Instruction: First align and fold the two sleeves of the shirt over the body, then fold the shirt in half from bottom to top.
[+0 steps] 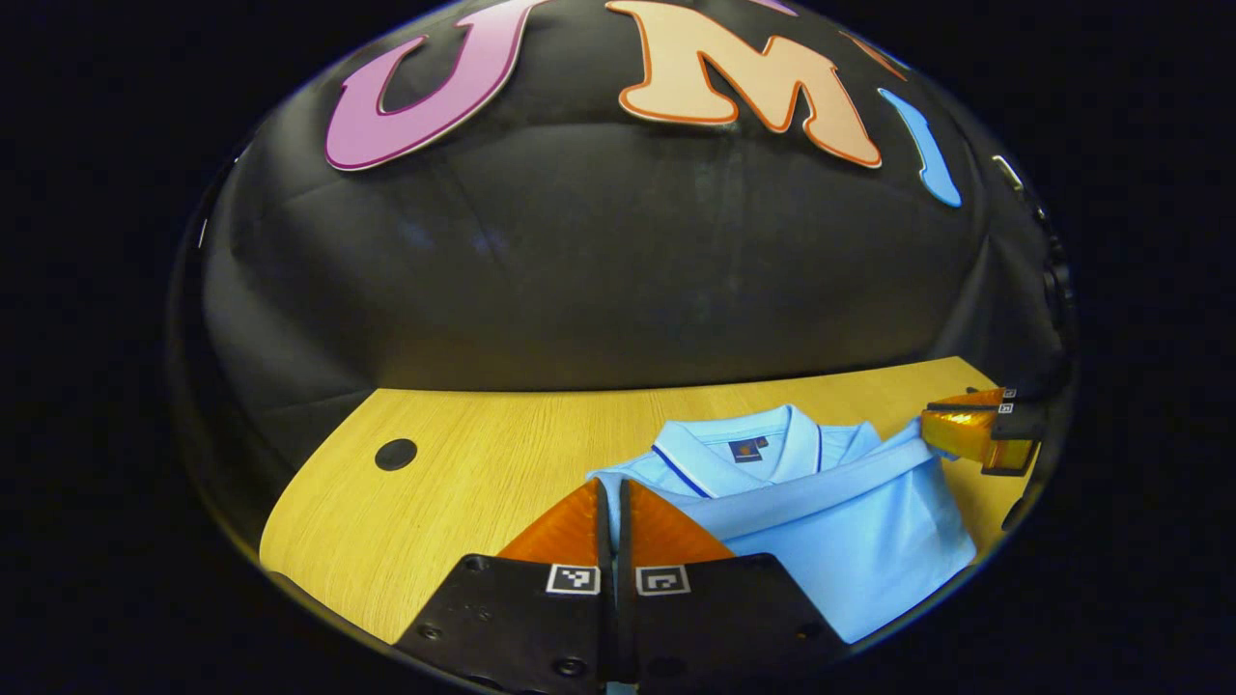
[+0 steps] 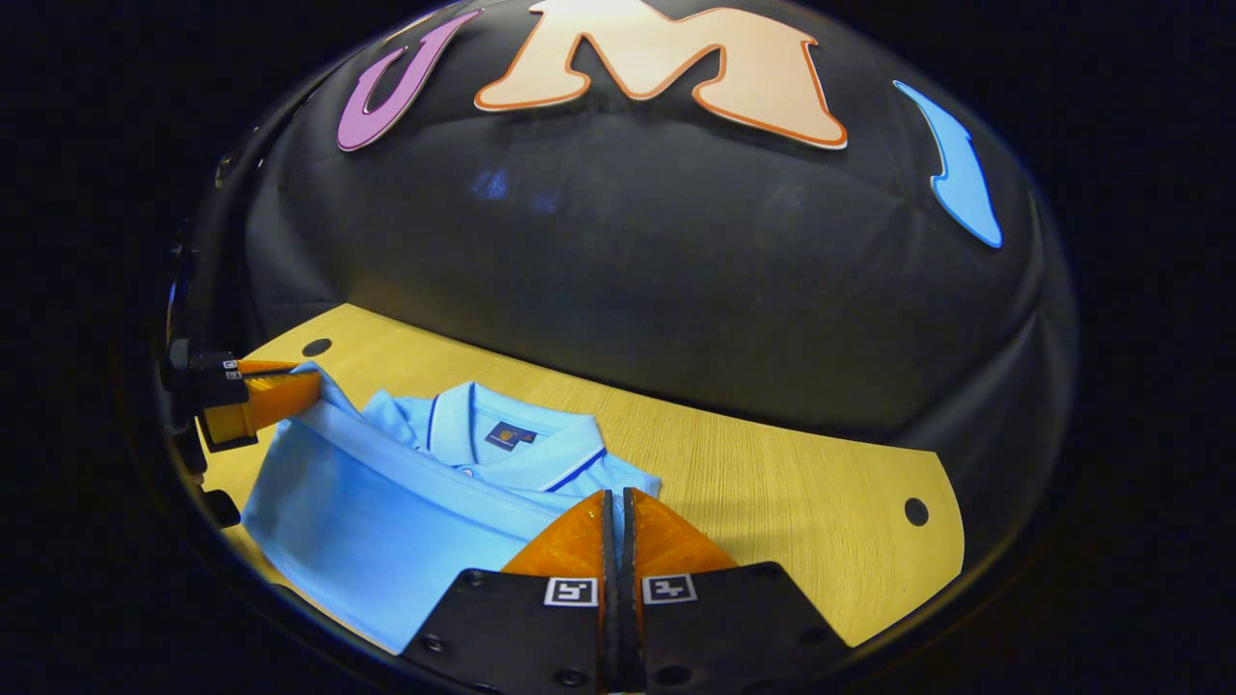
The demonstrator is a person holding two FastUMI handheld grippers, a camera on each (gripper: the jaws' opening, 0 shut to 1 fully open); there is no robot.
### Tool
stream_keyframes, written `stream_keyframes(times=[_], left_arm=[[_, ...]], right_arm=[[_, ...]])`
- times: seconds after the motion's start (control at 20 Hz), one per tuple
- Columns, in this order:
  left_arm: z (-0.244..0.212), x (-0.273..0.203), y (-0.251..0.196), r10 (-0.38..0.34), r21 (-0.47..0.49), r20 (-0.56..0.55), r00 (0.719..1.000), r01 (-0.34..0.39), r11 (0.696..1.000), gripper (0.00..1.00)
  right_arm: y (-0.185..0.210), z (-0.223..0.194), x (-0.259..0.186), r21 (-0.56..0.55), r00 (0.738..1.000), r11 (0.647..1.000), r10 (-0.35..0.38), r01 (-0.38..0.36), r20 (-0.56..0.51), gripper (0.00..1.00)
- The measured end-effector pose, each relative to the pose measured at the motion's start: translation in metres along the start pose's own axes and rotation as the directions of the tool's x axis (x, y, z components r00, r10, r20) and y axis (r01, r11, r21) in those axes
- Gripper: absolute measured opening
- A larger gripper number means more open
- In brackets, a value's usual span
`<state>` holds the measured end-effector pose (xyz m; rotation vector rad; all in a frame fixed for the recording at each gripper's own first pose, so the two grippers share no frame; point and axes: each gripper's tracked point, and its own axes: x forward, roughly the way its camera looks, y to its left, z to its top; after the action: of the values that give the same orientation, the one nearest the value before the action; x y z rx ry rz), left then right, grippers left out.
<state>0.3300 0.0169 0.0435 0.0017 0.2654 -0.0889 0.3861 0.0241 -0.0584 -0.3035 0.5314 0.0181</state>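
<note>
1. The light blue shirt point(image 1: 830, 541) lies on the wooden table point(image 1: 435, 502), collar toward the wall.
2. The left gripper point(image 1: 612, 502) and right gripper point(image 2: 618, 512) are both pinched closed on the bottom hem corners.
3. I judge this grip keeps the hem straight while it goes up toward the collar.

The neck label point(image 1: 745, 450) inside the shirt point(image 1: 850, 541) collar is too small to read.

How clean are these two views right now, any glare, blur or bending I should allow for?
Left gripper view: sharp; the fisheye bows the table edge; the polo shirt is evenly lit, no glare. Right gripper view: just as sharp; faint bluish reflections on the booth wall; the left gripper sits squeezed at the rim.
</note>
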Motion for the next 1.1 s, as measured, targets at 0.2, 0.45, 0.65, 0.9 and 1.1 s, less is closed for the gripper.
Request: stream_keyframes(times=[0.2, 0.45, 0.65, 0.9, 1.1], left_arm=[[-0.008, 0.015, -0.001, 0.028, 0.04, -0.021, 0.999, -0.027, 0.999, 0.04], [-0.013, -0.002, 0.007, 0.043, 0.016, -0.046, 0.998, -0.042, 0.999, 0.99], [-0.008, -0.035, 0.011, 0.027, -0.001, -0.038, 0.999, -0.027, 1.0, 0.96], [-0.009, -0.106, 0.002, -0.026, -0.014, -0.002, 1.0, 0.026, 1.0, 0.97], [-0.017, -0.163, -0.014, -0.07, -0.01, 0.031, 0.997, 0.07, 0.997, 0.97]], right_arm=[[0.001, -0.011, 0.018, 0.018, 1.0, 1.0, 0.006, -0.006, -0.018, 0.09], [0.007, -0.013, 0.003, 0.044, 0.999, 0.998, 0.048, -0.047, -0.023, 0.82], [0.007, -0.006, -0.032, 0.055, 0.997, 0.996, 0.076, -0.077, 0.019, 1.0], [0.01, 0.004, -0.113, 0.102, 0.984, 0.985, 0.123, -0.136, 0.126, 0.99], [0.005, -0.003, -0.178, 0.094, 0.968, 0.984, 0.13, -0.153, 0.215, 1.0]])
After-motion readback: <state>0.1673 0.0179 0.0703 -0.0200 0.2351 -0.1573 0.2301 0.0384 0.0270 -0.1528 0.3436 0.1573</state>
